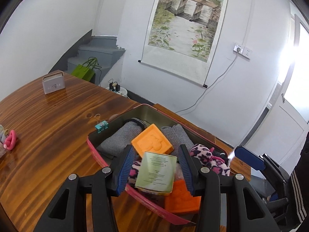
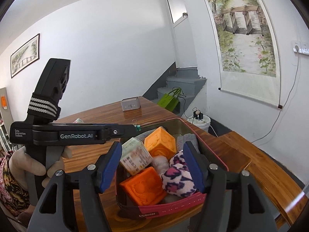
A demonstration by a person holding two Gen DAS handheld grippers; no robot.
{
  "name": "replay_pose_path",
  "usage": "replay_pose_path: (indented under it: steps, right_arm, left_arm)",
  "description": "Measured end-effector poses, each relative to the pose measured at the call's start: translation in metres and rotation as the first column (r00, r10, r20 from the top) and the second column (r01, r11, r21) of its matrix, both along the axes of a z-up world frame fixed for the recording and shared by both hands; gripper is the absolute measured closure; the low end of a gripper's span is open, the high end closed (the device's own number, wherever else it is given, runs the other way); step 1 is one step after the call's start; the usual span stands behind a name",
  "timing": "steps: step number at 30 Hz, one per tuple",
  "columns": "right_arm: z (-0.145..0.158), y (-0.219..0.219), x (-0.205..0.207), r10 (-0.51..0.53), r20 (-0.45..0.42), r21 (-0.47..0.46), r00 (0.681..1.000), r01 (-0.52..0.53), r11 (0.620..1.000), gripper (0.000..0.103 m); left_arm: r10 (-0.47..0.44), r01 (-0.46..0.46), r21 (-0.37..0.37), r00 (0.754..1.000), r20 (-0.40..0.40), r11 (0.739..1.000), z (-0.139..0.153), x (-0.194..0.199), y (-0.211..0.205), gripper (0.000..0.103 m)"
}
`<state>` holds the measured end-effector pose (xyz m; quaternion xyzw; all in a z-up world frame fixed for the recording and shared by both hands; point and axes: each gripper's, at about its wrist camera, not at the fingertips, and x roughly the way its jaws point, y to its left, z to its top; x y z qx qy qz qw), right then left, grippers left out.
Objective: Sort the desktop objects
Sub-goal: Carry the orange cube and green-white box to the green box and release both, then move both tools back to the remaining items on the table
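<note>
Jaws of left gripper (image 1: 156, 171) apparently not pinching the blurred green carton (image 1: 156, 172), right gripper (image 2: 152, 166) open, empty

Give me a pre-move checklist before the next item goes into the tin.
1. Left gripper has let go of the pale green printed carton: ok, gaps show beside both pads.
2. Carton settled inside the pink-rimmed metal tin: cannot tell; it leans on the orange foam cubes and looks blurred.
3. Right gripper open and empty: ok.
4. Teal binder clip sorted: not ok; it lies on the wooden table beside the tin.
5. Pink looped hair tie sorted: not ok; it lies at the table's far edge.
</note>
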<state>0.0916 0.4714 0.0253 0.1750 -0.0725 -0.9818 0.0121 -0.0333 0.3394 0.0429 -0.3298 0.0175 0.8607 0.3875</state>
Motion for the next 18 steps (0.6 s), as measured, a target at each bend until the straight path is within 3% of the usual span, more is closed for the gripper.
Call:
replay_pose_path:
  steps: [11, 18]
  right_arm:
    - [0.002, -0.017, -0.009, 0.013, 0.026, -0.029, 1.000, -0.012, 0.999, 0.033]
    - [0.006, -0.048, -0.029, 0.063, 0.042, -0.038, 0.997, -0.062, 0.997, 0.032]
  left_arm:
    - [0.099, -0.099, 0.013, 0.995, 0.006, 0.995, -0.001, -0.010, -0.047, 0.055]
    - [0.209, -0.210, 0.013, 0.978, 0.021, 0.978, -0.009, -0.022, -0.099, 0.055]
